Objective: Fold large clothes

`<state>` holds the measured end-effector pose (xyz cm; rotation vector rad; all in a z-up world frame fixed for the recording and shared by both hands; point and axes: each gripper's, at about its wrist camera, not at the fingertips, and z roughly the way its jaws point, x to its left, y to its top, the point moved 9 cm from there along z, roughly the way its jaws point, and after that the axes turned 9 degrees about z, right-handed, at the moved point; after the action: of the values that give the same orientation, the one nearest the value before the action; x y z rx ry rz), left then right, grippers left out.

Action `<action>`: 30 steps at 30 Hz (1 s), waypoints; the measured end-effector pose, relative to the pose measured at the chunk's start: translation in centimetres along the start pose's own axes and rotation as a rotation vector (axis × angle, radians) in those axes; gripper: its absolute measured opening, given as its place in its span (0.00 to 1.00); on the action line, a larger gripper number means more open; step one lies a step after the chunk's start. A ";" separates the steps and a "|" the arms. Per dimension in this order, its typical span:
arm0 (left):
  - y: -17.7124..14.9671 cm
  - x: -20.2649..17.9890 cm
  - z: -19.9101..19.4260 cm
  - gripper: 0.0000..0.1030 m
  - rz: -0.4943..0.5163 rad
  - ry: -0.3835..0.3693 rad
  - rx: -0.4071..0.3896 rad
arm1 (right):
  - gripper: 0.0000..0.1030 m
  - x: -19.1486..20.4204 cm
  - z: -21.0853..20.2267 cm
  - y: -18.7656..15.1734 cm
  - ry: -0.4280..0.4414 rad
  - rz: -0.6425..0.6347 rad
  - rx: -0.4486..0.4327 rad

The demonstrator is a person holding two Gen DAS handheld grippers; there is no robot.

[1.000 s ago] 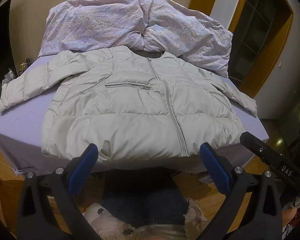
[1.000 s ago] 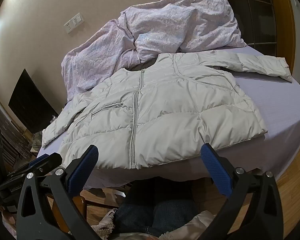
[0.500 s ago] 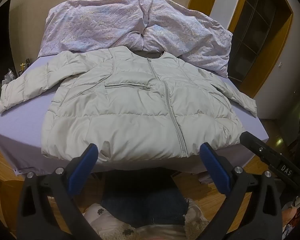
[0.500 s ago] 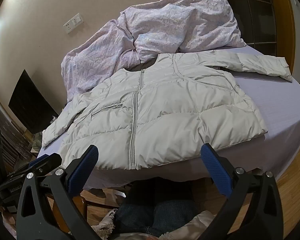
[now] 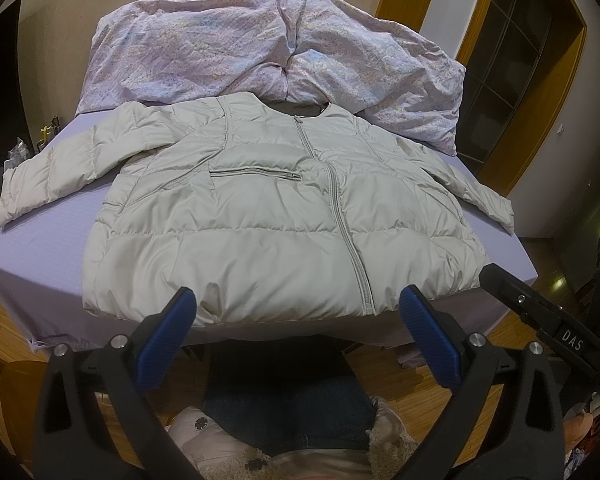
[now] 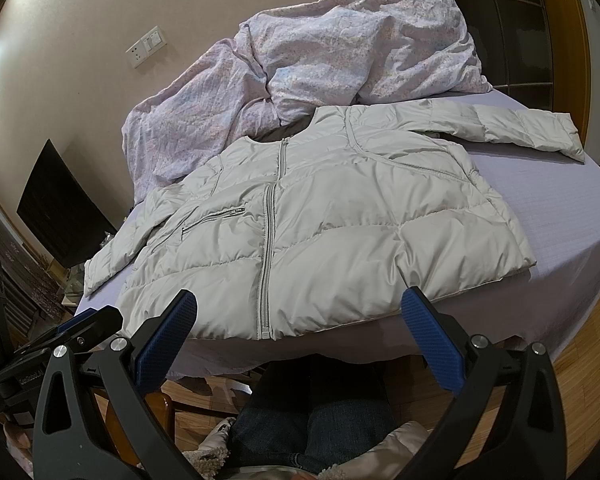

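A pale grey puffer jacket [image 5: 268, 216] [image 6: 324, 232] lies flat and zipped on the lilac bed sheet [image 5: 40, 248] [image 6: 560, 216], front side up, both sleeves spread outward, hem at the near bed edge. My left gripper [image 5: 298, 308] hangs open just short of the hem, with nothing between its blue pads. My right gripper [image 6: 300, 308] is open too, also in front of the hem and apart from it. The right gripper's black body [image 5: 540, 312] shows at the right of the left wrist view. The left gripper's body [image 6: 60, 340] shows at the lower left of the right wrist view.
A crumpled floral duvet [image 5: 268, 48] [image 6: 320, 64] is heaped at the head of the bed behind the jacket's collar. A person's legs in jeans [image 5: 292, 412] are below the grippers, over wooden floor [image 6: 580, 340]. A wooden door frame [image 5: 548, 92] stands to the right.
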<state>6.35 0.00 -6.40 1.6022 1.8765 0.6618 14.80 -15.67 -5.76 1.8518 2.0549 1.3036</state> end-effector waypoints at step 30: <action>0.0 0.0 0.0 0.98 0.000 -0.001 0.001 | 0.99 0.0 0.2 -0.1 0.000 0.002 0.003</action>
<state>6.34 -0.03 -6.41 1.6030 1.8762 0.6596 14.87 -15.58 -5.96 1.8556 2.0566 1.3012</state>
